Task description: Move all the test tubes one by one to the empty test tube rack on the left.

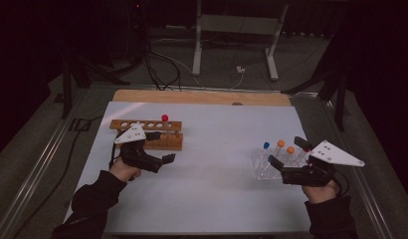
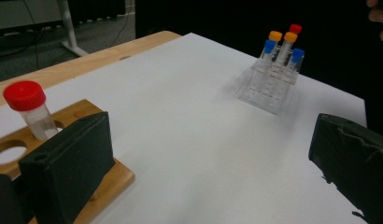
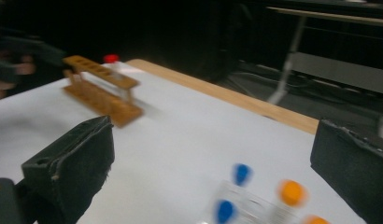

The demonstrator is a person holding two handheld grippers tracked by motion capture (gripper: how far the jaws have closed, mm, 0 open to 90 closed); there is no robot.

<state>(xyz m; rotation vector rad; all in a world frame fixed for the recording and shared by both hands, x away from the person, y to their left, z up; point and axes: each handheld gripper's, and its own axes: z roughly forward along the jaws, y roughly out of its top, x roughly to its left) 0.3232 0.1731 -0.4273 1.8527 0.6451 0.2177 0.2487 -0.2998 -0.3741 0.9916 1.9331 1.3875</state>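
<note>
A white table top (image 1: 202, 189) carries two racks. On its left part stands a wooden tube rack (image 1: 159, 133) with a row of round holes along its top bar, and a red-capped tube (image 1: 164, 118) stands in one hole towards the rack's right end. In the left gripper view the same tube leans a little in its hole, its clear body visible under the cap.

On the right part of the table stands a clear plastic rack (image 1: 265, 167) holding several capped tubes; the left gripper view shows two orange caps (image 2: 283, 36), two blue caps (image 2: 283, 50) and one red cap (image 2: 295, 28) among them (the right gripper view blurs these too much to count).

The left gripper (image 1: 158, 147) is held just in front of the wooden rack, its jaws spread wide with nothing between them; one jaw sits close beside the rack's end. The right gripper (image 1: 289, 152) hovers at the near right side of the clear rack, jaws likewise spread wide and empty. Beyond the table lie grey carpet, cables and the legs of a metal stand (image 1: 237, 30).
</note>
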